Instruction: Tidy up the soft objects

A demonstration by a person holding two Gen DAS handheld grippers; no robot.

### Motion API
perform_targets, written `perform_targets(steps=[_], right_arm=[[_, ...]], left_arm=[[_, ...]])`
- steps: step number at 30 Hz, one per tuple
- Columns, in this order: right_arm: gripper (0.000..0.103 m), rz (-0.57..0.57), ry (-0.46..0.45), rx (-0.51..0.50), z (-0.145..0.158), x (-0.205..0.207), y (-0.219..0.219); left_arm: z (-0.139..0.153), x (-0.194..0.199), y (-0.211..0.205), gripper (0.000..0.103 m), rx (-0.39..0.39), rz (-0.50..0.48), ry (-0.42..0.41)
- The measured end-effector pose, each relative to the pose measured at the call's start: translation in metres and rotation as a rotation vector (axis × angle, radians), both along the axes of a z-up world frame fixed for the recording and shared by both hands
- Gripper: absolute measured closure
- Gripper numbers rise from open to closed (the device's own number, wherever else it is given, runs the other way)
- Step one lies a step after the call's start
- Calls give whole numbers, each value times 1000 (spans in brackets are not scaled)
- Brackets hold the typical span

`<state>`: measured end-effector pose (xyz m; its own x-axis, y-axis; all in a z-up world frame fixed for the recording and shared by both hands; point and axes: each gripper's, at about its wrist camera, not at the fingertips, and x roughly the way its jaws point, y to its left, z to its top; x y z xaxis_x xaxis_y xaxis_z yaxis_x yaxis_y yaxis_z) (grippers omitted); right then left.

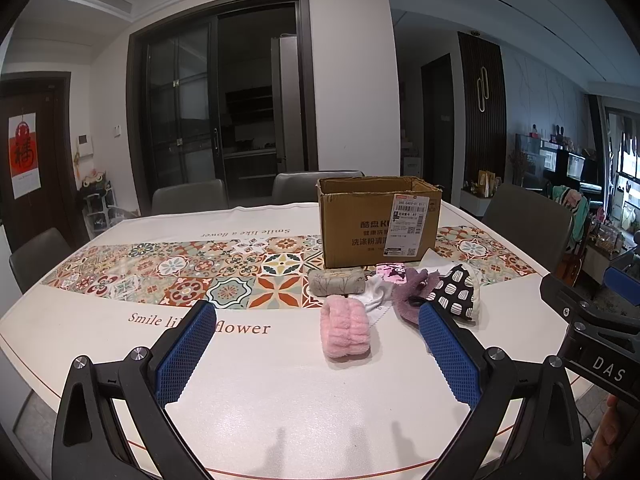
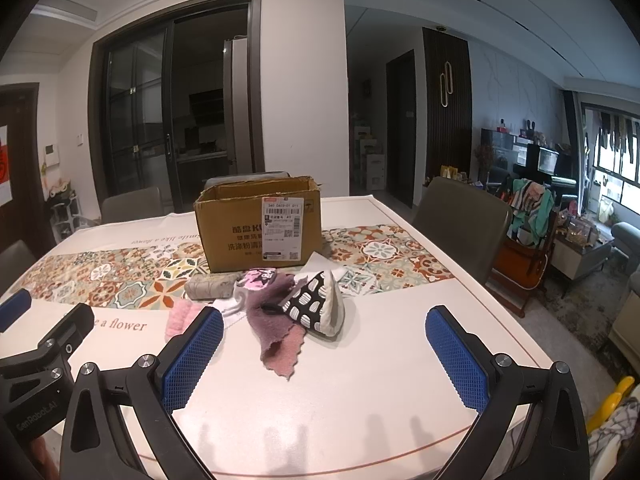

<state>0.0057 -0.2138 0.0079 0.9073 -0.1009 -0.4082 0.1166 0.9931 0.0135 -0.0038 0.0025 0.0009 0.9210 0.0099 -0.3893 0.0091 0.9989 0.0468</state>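
Observation:
Soft items lie in front of an open cardboard box [image 1: 378, 220] [image 2: 260, 230]: a fluffy pink roll [image 1: 345, 332] [image 2: 180, 318], a grey rolled cloth [image 1: 336, 282] [image 2: 210, 286], white socks [image 1: 378, 294], a purple-pink cloth [image 1: 408, 294] [image 2: 276, 332] and a black-and-white patterned pouch [image 1: 456, 292] [image 2: 316, 304]. My left gripper [image 1: 316, 354] is open and empty, just short of the pink roll. My right gripper [image 2: 324, 360] is open and empty, just short of the purple cloth and pouch.
The table [image 1: 280, 400] carries a white cloth with a patterned tile band. Grey chairs [image 1: 190, 196] [image 2: 460, 232] stand at the far side and right. The right gripper's body [image 1: 600, 332] shows at the left view's right edge.

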Motion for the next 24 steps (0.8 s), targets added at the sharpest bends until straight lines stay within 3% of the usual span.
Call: perform_targets(steps=[24], right_arm=[[0,0,-4,1,0,0,-1]], left_arm=[[-1,-2,-1,0,-1,1,2]])
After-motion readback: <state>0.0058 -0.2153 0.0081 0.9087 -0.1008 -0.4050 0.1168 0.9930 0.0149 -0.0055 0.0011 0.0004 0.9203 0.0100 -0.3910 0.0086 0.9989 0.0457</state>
